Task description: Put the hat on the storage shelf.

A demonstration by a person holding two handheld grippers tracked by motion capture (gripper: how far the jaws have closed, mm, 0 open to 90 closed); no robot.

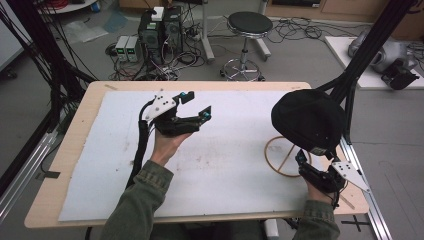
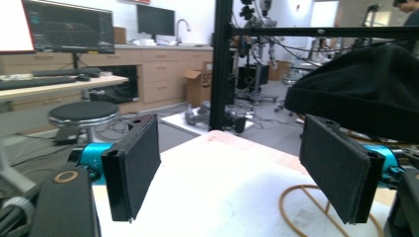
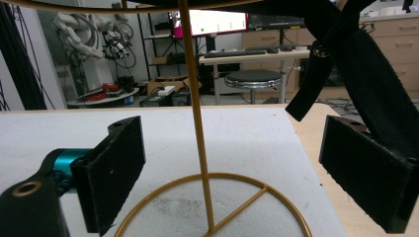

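A black cap [image 1: 307, 120] sits on top of a gold wire stand [image 1: 280, 157] at the right of the table. In the right gripper view the stand's thin pole [image 3: 197, 123] rises between the jaws of my right gripper [image 3: 242, 177], which is open, low at the stand's front. The cap's black strap [image 3: 356, 59] hangs just above its right jaw. My left gripper [image 1: 197, 105] is held up over the middle left of the white board, open and empty. It faces the cap [image 2: 365, 94] and the stand's ring [image 2: 306, 202].
A white foam board [image 1: 225, 165] covers most of the wooden table [image 1: 75, 130]. A black frame post [image 1: 360, 55] slants up behind the cap. On the floor beyond the table stand a stool [image 1: 248, 25] and computer cases [image 1: 160, 30] with cables.
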